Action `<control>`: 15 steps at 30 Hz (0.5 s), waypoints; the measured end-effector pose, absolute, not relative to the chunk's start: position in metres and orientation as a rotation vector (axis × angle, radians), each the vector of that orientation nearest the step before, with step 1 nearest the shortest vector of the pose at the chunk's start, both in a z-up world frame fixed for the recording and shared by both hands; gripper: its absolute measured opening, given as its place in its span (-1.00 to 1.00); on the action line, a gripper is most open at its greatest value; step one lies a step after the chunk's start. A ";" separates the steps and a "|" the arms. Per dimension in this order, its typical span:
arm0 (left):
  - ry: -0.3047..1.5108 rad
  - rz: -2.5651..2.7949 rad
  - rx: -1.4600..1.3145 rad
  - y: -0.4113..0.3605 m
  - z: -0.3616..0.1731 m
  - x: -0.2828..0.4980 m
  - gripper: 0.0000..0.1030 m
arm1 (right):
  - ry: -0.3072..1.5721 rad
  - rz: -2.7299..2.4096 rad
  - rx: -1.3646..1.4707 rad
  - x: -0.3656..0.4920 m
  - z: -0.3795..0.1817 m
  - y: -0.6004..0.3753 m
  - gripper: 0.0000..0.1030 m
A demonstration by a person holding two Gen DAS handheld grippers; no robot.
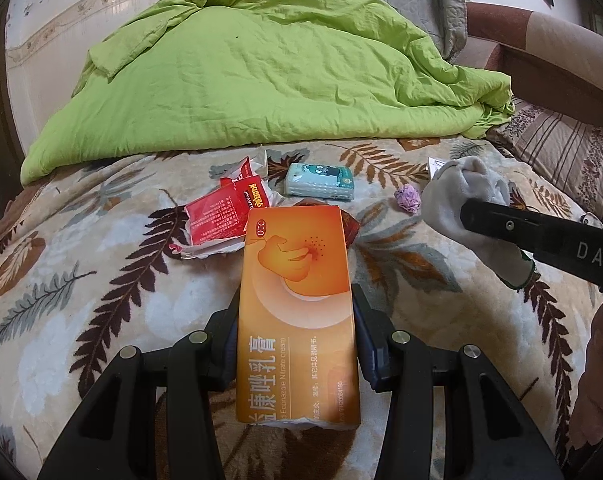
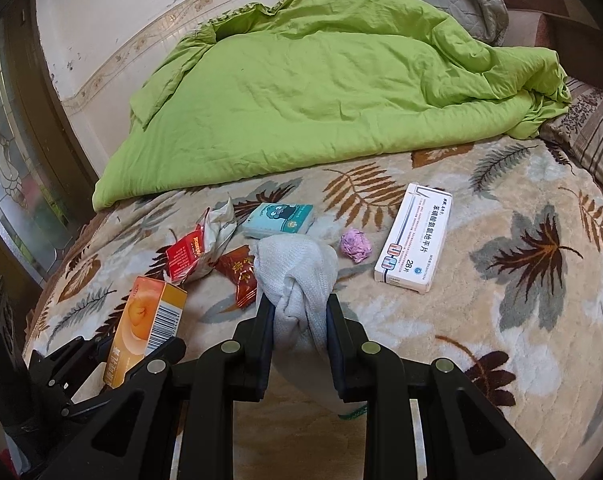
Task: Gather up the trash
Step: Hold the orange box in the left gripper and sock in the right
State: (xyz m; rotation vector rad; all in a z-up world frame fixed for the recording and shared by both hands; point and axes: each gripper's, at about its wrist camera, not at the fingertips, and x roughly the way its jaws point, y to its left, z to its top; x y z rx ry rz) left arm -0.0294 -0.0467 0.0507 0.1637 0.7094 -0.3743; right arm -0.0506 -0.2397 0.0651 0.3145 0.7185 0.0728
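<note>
While both hands are full, the left gripper [image 1: 297, 320] clamps an orange cream box [image 1: 297, 304] and the right gripper [image 2: 299, 320] pinches a grey sock [image 2: 297, 272], both above the leaf blanket [image 2: 501, 320]. Carry each level; squeeze the box gently. Beyond the box lie a red wrapper [image 1: 217, 216] and a purple wad [image 1: 408, 198].

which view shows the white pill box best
The right wrist view. There the white pill box lies whole and unobstructed on the leaf-patterned blanket, its printed top readable, beside the purple paper ball. In the left wrist view only one corner peeks out behind the grey sock that the right tongs hold.
</note>
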 end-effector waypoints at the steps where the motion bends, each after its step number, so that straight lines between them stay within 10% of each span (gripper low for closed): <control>1: 0.710 -0.373 0.163 -0.047 0.051 -0.030 -0.11 | 0.719 0.073 0.312 -0.051 0.065 -0.239 -0.50; 15: 0.708 -0.375 0.161 -0.047 0.051 -0.029 -0.11 | 0.720 0.074 0.308 -0.050 0.064 -0.237 -0.50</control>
